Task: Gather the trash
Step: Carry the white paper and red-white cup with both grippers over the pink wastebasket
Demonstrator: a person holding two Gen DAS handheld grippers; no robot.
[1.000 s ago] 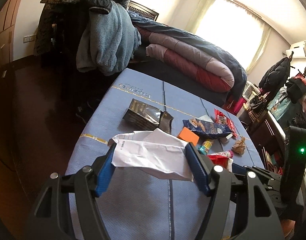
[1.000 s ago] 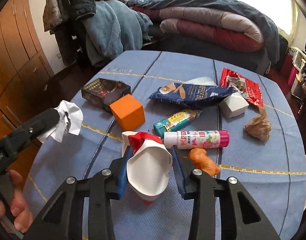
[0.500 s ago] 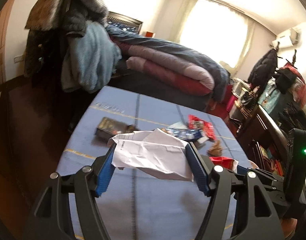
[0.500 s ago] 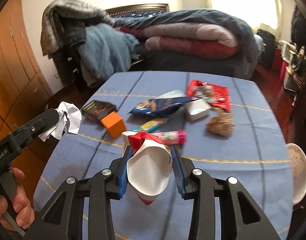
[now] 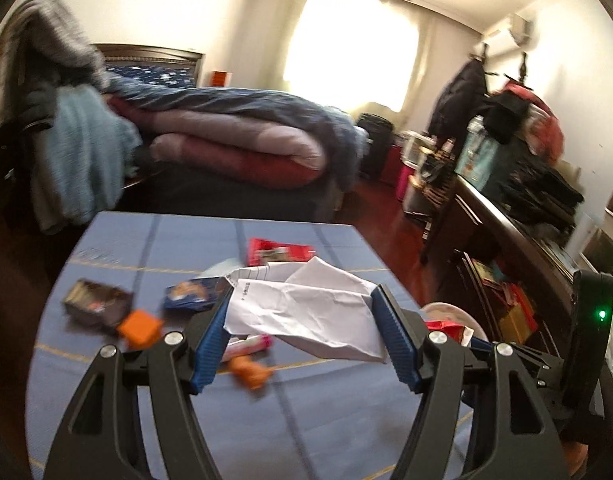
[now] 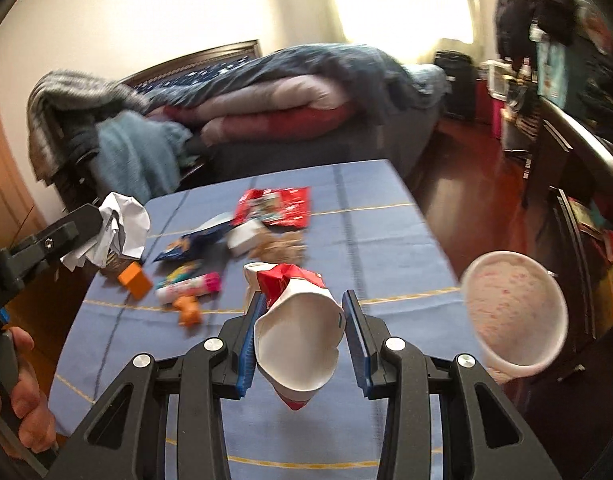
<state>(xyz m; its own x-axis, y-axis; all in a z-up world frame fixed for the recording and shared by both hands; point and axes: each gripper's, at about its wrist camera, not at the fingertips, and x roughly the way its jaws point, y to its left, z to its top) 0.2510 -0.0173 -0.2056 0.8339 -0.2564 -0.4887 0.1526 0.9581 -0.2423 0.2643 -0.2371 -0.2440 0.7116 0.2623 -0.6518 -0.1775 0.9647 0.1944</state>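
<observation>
My left gripper [image 5: 302, 328] is shut on a crumpled white sheet of paper [image 5: 306, 308], held above the blue-clothed table [image 5: 306, 420]. In the right wrist view that same paper [image 6: 120, 228] shows at the far left. My right gripper [image 6: 302, 332] is shut on a crushed red-and-white paper cup [image 6: 298, 344], also off the table. More trash lies on the cloth: a red wrapper [image 6: 278, 206], a blue snack bag [image 6: 190, 240], a brown paper wad [image 6: 282, 246] and an orange scrap [image 6: 188, 310].
A round white pink-speckled bin [image 6: 514, 316] stands just off the table's right edge. An orange cube [image 6: 135, 279], a pink glue stick [image 6: 190, 286], a white box [image 6: 246, 236] and a dark box [image 5: 94, 304] lie on the cloth. Behind is a bed [image 5: 234, 140]; a dark cabinet [image 5: 518, 232] is on the right.
Both grippers rose and swung to the right with their loads still gripped. The table items slid left in view and the white bin came into sight.
</observation>
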